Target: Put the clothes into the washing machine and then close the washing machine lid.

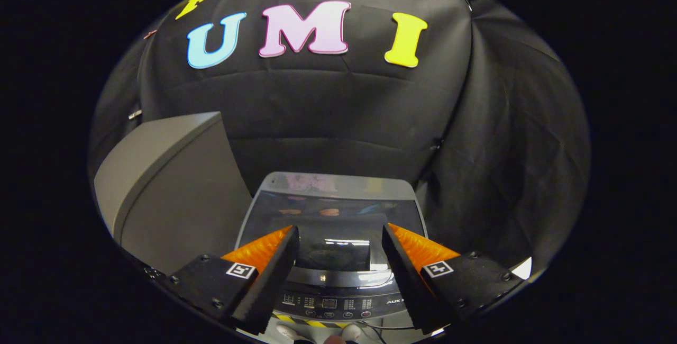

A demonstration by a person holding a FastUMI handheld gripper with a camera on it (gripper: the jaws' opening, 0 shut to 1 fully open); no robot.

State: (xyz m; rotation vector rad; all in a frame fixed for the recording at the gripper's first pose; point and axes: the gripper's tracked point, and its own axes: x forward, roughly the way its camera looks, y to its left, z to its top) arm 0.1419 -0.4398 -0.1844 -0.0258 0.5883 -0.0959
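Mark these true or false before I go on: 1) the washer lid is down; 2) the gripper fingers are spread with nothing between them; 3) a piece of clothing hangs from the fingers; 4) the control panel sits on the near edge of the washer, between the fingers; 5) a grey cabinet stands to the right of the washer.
1) True: the washing machine lid lies flat over the tub.
2) True: the gripper is open and holds nothing.
3) False: no clothing is on the fingers.
4) True: the control panel runs along the near edge.
5) False: the grey cabinet stands to the washer's left.
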